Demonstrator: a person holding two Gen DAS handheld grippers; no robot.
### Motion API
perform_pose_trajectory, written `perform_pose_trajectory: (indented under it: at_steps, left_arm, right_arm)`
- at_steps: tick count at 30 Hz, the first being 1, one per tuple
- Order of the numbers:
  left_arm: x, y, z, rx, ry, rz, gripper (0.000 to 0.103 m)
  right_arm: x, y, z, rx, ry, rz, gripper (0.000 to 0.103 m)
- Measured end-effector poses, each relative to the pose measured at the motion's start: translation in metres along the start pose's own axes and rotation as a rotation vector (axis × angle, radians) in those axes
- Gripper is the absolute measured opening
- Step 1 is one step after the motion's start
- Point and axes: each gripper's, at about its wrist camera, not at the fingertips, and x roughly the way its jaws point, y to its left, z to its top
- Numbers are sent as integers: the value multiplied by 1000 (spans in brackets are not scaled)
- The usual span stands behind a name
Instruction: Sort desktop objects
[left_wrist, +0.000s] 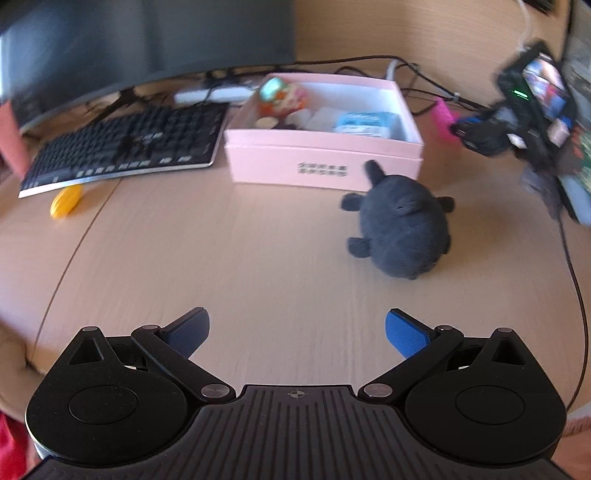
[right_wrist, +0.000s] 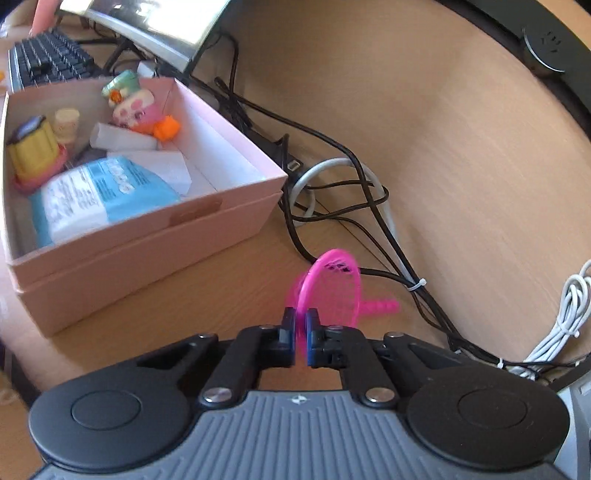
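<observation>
Right gripper (right_wrist: 301, 321) pinching only the thin rim of the pink racket (right_wrist: 334, 290), left gripper (left_wrist: 297, 332) spread wide and empty: could slip and drop before the box (right_wrist: 147, 236).

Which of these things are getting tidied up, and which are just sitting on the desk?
Part of the tidying:
pink box
grey plush toy
pink toy racket, pinched in the right gripper
yellow toy
left gripper, open and empty

Just lying about:
keyboard
monitor
cables
</observation>
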Motion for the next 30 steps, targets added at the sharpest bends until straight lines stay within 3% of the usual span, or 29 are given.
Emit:
perform_pose_trajectory:
  at_steps: [5,12,13,15,16,17,22,27,28,30]
  left_arm:
    - [4,-1,9,-8,-11,-41,103]
    - [17,-36,24,101,-48,-137,103]
    - [19,-41,26,111,-49,-152,103]
    - [22,-48,29,126,-52,-175,103]
    - [24,-52,31,132,-54,-183,103]
    - [25,-54,33,135,-56,-188,103]
    - [28,-59,42,153,-65,-191,103]
    - [26,-50,45,145,-86,-138,103]
    - [24,-43,45,125,-92,-131,103]
    - [21,-29,44,86,-95,-116,103]
  right_arm:
    - [-49,20,-24,-18,-14,58,5]
    - [-147,50,-72,-103,10,149,6]
    - [-158,50,-76,-88,18,166,15]
    - [-176,48,-83,-42,18,165,48]
    - [-183,46,-85,-10,9,155,73]
    - [-192,43,-86,35,-6,145,79]
    - [-215,24,-84,273,-39,182,84]
    - [-200,8,-72,502,-33,260,86]
    - [-195,4,-70,560,-29,292,83]
    - [-180,-2,-64,665,-17,379,67]
